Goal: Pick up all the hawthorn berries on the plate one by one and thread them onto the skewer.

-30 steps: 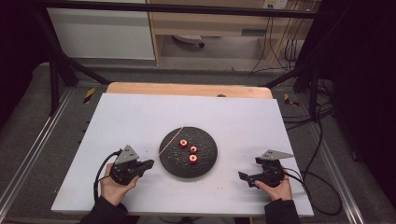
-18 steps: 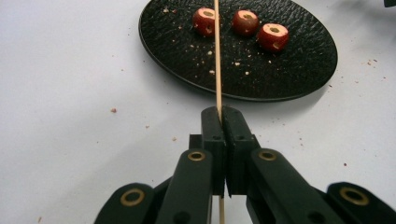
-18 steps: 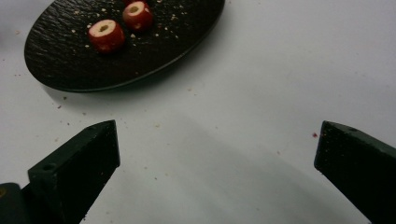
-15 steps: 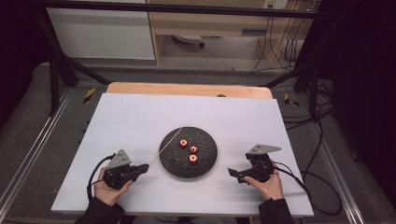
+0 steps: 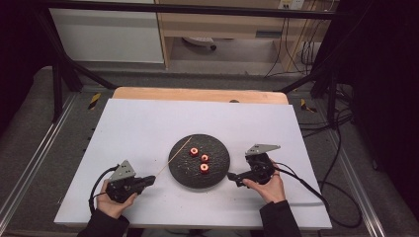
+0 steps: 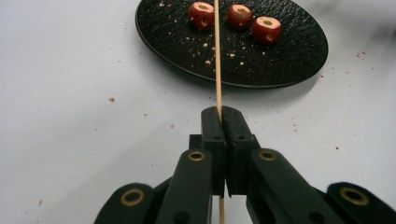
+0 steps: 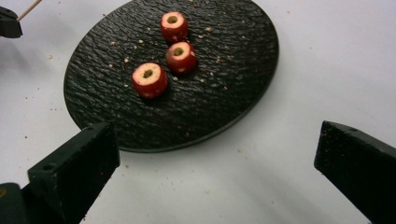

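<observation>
Surface: white tabletop (image 5: 148,128) laid over a wooden board (image 5: 197,95) whose far edge shows beyond it. Scattered crumbs on the white sheet near the plate. Metal rails run along both sides of the table; grey floor beyond, with a pale cabinet (image 5: 106,34) and a wooden shelf unit (image 5: 222,24) at the back and loose cables (image 5: 336,163) on the floor to the right.

Plate (image 5: 217,170): round, black, rough-textured, lying flat at the middle of the table, nearer the person's side. It sits between the two grippers.

Left gripper (image 5: 146,181): held in the left hand (image 5: 112,202), low over the table just left of the plate, jaws pointing toward it. In the left gripper view the jaws are clenched on a thin wooden skewer (image 6: 217,56), which passes between them and runs straight ahead, over the near rim and across the plate, close beside one fruit piece; whether it touches that piece is hard to judge.

Right gripper (image 5: 231,176): held in the right hand (image 5: 269,186), tips just beside the plate's right rim. Jaws spread wide apart and holding nothing.

Fruit pieces (image 7: 163,51): three, small, round, red-skinned, each with a pale cut top and a cored hole at the centre. They lie in a short row, close together, toward the middle of the plate, with pale crumbs around them.
</observation>
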`<state>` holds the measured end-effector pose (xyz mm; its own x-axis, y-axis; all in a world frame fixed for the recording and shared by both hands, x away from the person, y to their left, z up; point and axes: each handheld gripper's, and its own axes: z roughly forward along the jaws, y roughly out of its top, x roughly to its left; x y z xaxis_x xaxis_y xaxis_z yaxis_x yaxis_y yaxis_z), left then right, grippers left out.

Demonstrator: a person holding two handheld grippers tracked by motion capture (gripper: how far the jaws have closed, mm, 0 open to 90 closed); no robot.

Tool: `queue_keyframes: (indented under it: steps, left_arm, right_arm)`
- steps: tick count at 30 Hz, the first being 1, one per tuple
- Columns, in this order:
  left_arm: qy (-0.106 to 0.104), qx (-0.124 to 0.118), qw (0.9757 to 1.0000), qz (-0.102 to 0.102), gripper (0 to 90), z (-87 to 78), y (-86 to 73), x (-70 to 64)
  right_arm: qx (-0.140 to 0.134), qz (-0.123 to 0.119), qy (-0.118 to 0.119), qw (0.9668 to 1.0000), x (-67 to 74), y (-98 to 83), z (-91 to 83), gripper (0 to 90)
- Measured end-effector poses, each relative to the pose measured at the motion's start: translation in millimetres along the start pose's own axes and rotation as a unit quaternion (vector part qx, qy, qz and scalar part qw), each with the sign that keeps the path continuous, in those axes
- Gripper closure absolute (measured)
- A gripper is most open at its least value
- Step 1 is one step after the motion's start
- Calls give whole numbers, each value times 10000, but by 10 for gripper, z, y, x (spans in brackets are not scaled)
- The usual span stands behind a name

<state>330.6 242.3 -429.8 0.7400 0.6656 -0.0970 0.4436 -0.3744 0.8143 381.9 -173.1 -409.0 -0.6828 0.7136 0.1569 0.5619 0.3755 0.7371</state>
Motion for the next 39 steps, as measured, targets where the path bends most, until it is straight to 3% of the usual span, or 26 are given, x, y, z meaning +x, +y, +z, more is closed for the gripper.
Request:
queue_keyframes:
  steps: [10, 14, 19, 29, 39]
  left_arm:
    - [-31, 4, 10000, -30, 886, 6, -12, 10]
    - [0, 11, 10000, -30, 887, 9, -15, 17]
    - [-13, 0, 10000, -46, 886, 10, -18, 21]
    - [-19, 22, 10000, -14, 886, 22, -16, 11]
    - [-30, 48, 10000, -5, 886, 29, -16, 12]
  right_arm:
    - [233, -177, 79, 9995, 181, 306, 221, 14]
    - [455, -266, 13, 9986, 230, 412, 334, 31]
    - [744, -427, 139, 9962, 322, 525, 450, 68]
    - [1348, -529, 377, 9887, 408, 653, 656, 254]
    - [1718, -500, 536, 9824, 400, 709, 822, 434]
